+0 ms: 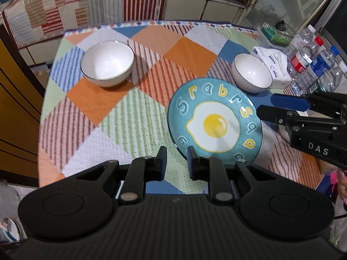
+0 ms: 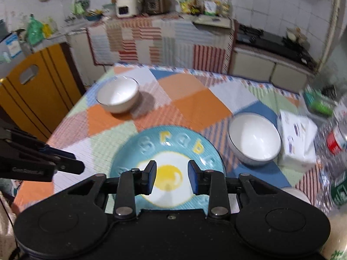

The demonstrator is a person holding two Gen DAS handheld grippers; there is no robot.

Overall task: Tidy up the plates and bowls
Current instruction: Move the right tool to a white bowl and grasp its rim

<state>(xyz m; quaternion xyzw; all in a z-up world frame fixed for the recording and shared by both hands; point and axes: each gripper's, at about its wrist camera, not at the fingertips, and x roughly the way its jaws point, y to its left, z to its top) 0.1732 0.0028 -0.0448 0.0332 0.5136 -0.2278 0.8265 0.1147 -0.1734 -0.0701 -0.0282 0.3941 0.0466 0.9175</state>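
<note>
Both tongs, left and right, agape, empty, above egg plate.

The right gripper hangs with jaws apart over a blue egg-print plate on the patchwork tablecloth. One white bowl sits far left, another right, beside a tissue pack. The left gripper enters from the left
</note>
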